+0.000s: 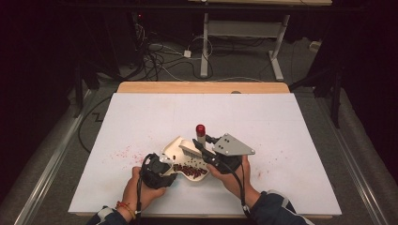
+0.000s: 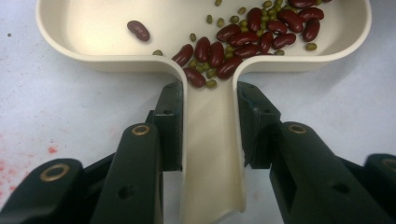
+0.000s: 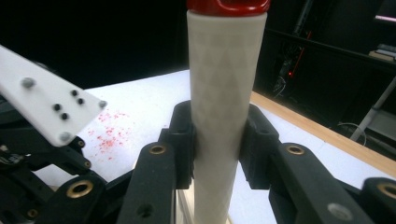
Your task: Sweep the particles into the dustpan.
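A cream dustpan point(image 1: 174, 145) lies on the white table near its front, holding red kidney beans point(image 1: 190, 171) and small green beans. My left gripper point(image 1: 162, 168) is shut on the pan's handle point(image 2: 210, 140); in the left gripper view the left gripper point(image 2: 210, 107) has both pads pressed on the handle's sides, with the beans point(image 2: 243, 39) piled at the pan's mouth. My right gripper point(image 1: 202, 149) is shut on the upright white handle point(image 3: 222, 70) of a brush with a red cap point(image 1: 201, 129). The brush head point(image 1: 187, 149) rests in the pan.
Red stains point(image 1: 124, 152) speckle the white table cover point(image 1: 281, 122) left of the pan. A wooden table edge point(image 1: 202, 87) runs along the back, with cables and desk legs on the dark floor beyond. A pale screwed plate point(image 3: 46, 100) stands close left of the right gripper.
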